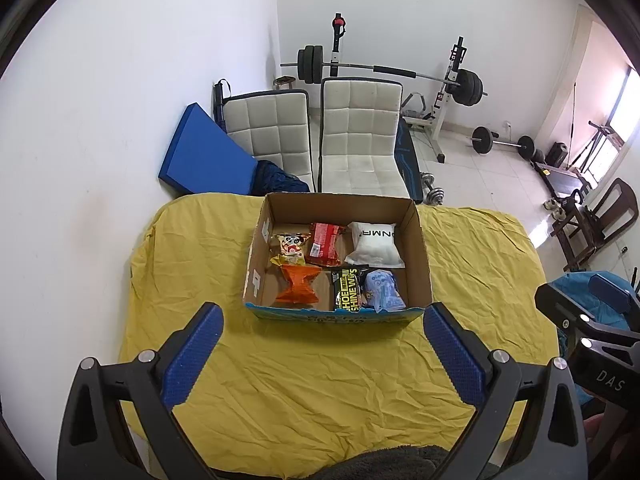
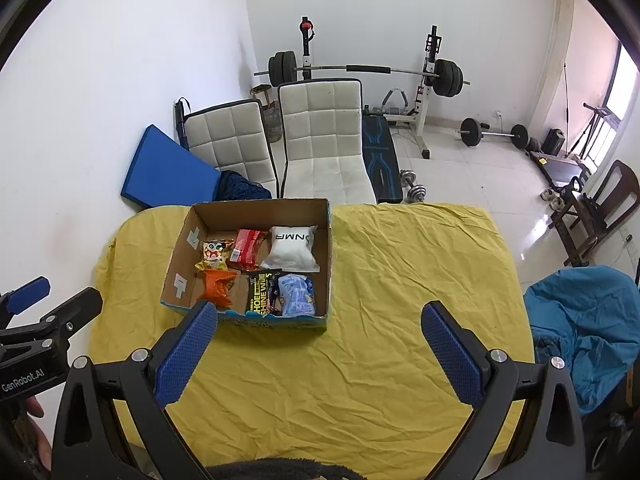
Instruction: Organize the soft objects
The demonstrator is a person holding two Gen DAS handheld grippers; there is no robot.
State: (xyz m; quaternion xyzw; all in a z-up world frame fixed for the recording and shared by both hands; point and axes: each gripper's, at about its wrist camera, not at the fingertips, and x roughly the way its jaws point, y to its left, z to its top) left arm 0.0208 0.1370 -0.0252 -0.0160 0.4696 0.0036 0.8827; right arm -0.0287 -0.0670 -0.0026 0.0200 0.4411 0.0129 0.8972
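Note:
An open cardboard box (image 1: 422, 248) (image 2: 330, 256) stands on the yellow cloth. Inside lie several soft packs: a white pillow pack (image 1: 374, 246) (image 2: 292, 250), a red pack (image 1: 325, 243) (image 2: 247, 249), a cartoon snack bag (image 1: 290, 247) (image 2: 214, 254), an orange bag (image 1: 298, 286) (image 2: 218, 284), a black shoe-wipes pack (image 1: 347, 288) (image 2: 260, 290) and a light blue pack (image 1: 383, 288) (image 2: 297, 290). My left gripper (image 1: 323, 320) hangs open just short of the box's near wall. My right gripper (image 2: 320, 320) is open too, near the box's front right corner. Both hold nothing.
The yellow cloth (image 1: 320, 380) (image 2: 400, 280) covers the table. Two white padded chairs (image 1: 358, 136) (image 2: 324, 136) and a blue mat (image 1: 204, 152) stand behind it, with a barbell rack (image 1: 448, 80) further back. A blue garment (image 2: 580, 320) lies at the right, beside wooden chairs (image 2: 600, 208).

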